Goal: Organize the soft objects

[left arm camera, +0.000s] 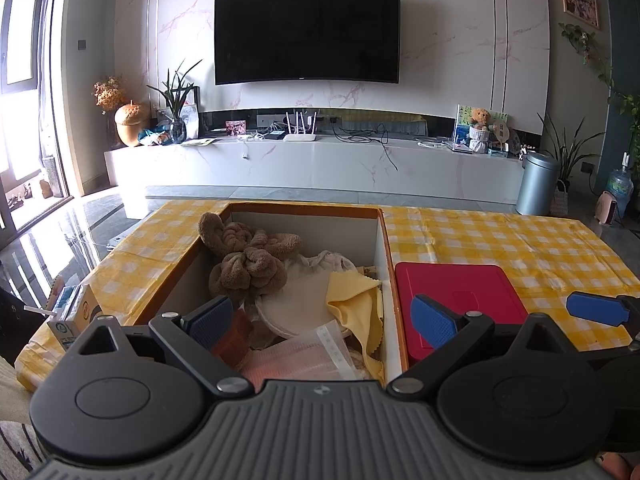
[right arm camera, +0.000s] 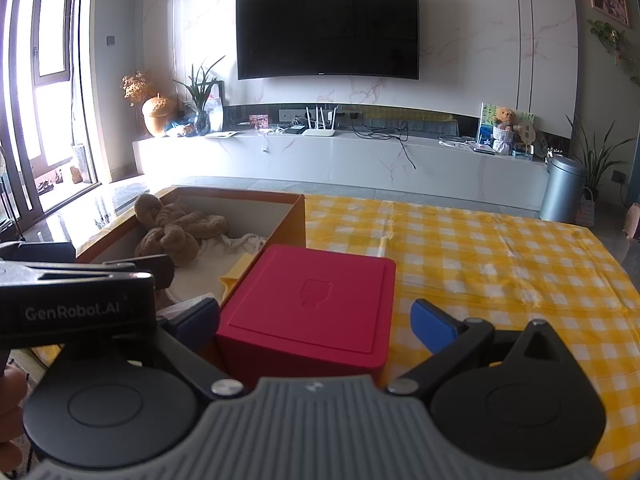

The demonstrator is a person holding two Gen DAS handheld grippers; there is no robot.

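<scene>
1. The left gripper (left arm camera: 322, 320) has its jaws wide apart and holds nothing. Its two blue pads hang above the near end of the open cardboard box (left arm camera: 382, 240).
2. The right gripper (right arm camera: 316, 322) is also wide open and grips nothing. The red box (right arm camera: 316, 304) stands between its two fingers, but I cannot tell if the pads touch its sides.
3. Inside the cardboard box, nearest to the left gripper, lies a clear plastic pouch (left arm camera: 308, 354). Just behind it there is a round white pad (left arm camera: 292, 300), and a yellow cloth (left arm camera: 356, 308) lies over its right side, against the right wall of the box.
4. A brown knitted plush (left arm camera: 248, 256) lies at the far left of the box, and one end of it rises above the rim. A white cloth (left arm camera: 332, 262) is beside it, toward the right wall.
5. The red box stands closed on the table, just beside the right wall of the cardboard box, near the front edge.
6. The table carries a yellow checked cloth (right arm camera: 500, 256). A small carton (left arm camera: 74, 312) with a straw stands at its left edge.
7. A dark television (left arm camera: 307, 32) hangs on the wall behind the table.
</scene>
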